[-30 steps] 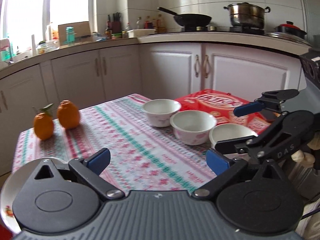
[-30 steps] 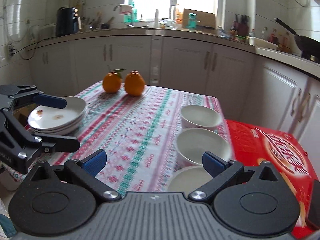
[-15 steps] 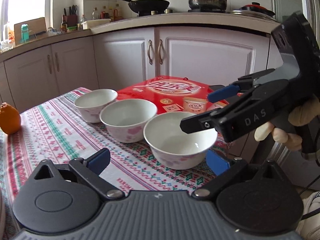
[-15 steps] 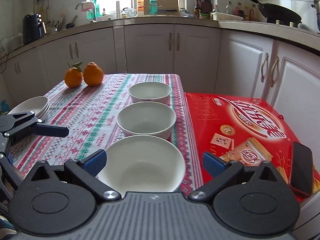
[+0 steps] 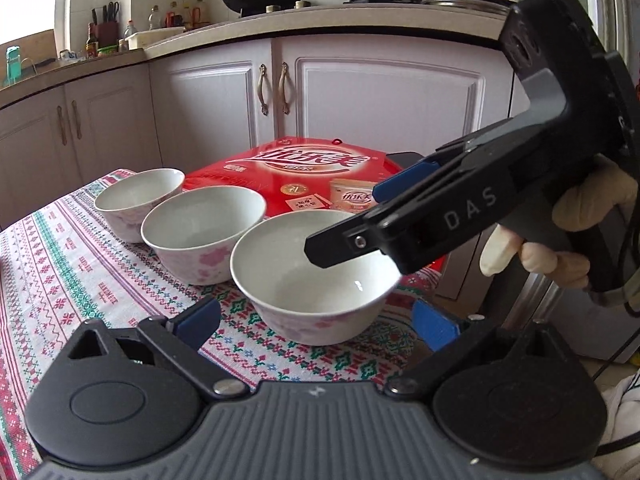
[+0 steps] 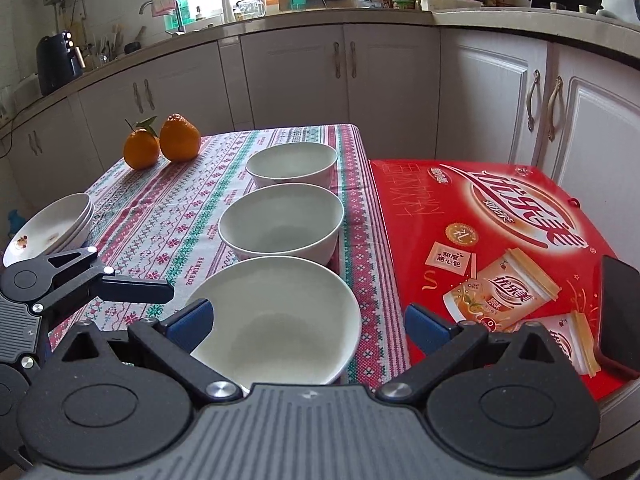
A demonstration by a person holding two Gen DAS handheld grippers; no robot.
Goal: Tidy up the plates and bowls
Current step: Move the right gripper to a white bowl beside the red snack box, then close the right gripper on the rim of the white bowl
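Three white bowls in a row on the patterned tablecloth (image 6: 168,216), all upright and empty. Near bowl (image 6: 276,320) sits right at the right gripper (image 6: 306,322): rim partly between its blue pads, left pad over the rim's left edge, right pad clear of the bowl above the cloth edge. Jaws spread wide, holding nothing.

Middle bowl (image 6: 282,222) is straight ahead of the jaws; far bowl (image 6: 292,164) is beyond it. The row's long axis runs directly away from the right gripper, along the table's right edge. Middle and far bowls look nearly touching; I can't tell if they actually do.

Left gripper (image 5: 316,322) is also wide and holding nothing, with the near bowl just ahead between its pads, not gripped. In that view the right gripper's finger hangs over the bowl's interior; a gloved hand (image 5: 560,240) holds its handle.

Stack of plates (image 6: 56,224) is well off to the left of the right jaws, at the table's left edge, upright; the top plate has small dark specks on it. Count unclear.

Surroundings: red carton (image 6: 492,240) just right of the bowl row, flat, with a dark phone (image 6: 618,316) on its near right corner. Two oranges (image 6: 162,146) far-left on the cloth, touching. Nothing stands between the jaws and the bowls.
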